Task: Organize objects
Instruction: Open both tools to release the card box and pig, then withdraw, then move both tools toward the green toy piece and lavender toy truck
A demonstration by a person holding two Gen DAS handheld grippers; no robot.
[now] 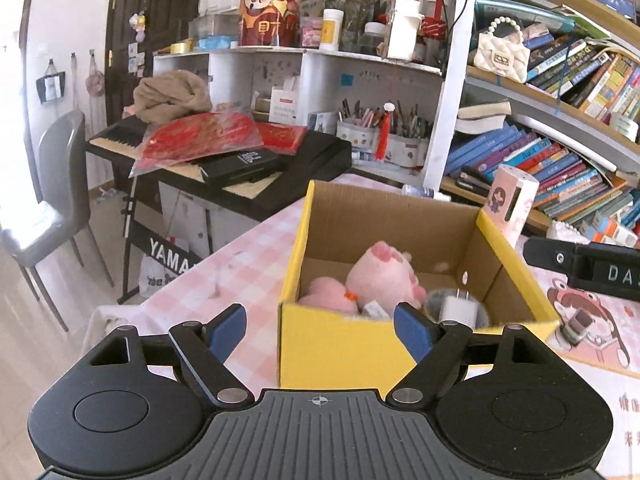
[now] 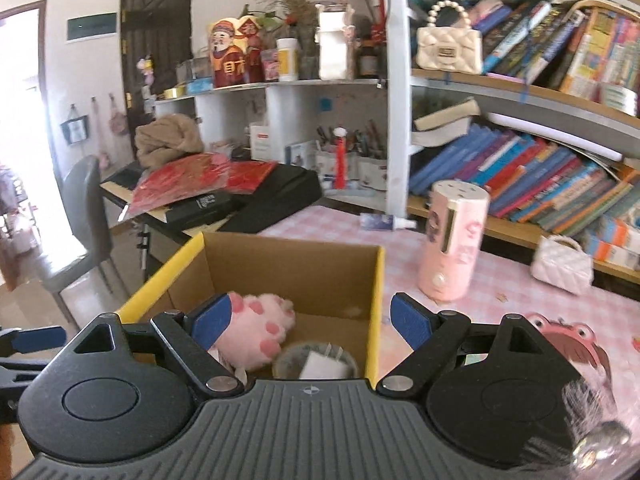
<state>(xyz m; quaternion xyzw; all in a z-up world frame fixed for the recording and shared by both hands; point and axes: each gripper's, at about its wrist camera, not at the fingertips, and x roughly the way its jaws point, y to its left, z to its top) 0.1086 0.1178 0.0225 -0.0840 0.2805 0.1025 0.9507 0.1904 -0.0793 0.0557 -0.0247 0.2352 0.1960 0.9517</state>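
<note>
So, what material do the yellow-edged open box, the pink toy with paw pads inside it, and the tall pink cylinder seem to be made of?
The yellow-edged open box looks like corrugated cardboard: matte brown inner walls, folded flaps. The pink toy with paw pads looks like plush fabric: fuzzy, soft outline. The tall pink cylinder is probably smooth plastic with a slight sheen and printed pictures, though this is uncertain.

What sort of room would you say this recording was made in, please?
Probably a home study or living room: crowded bookshelves, an electronic keyboard piled with things, and a pink checked table bearing a cardboard box of toys.
</note>
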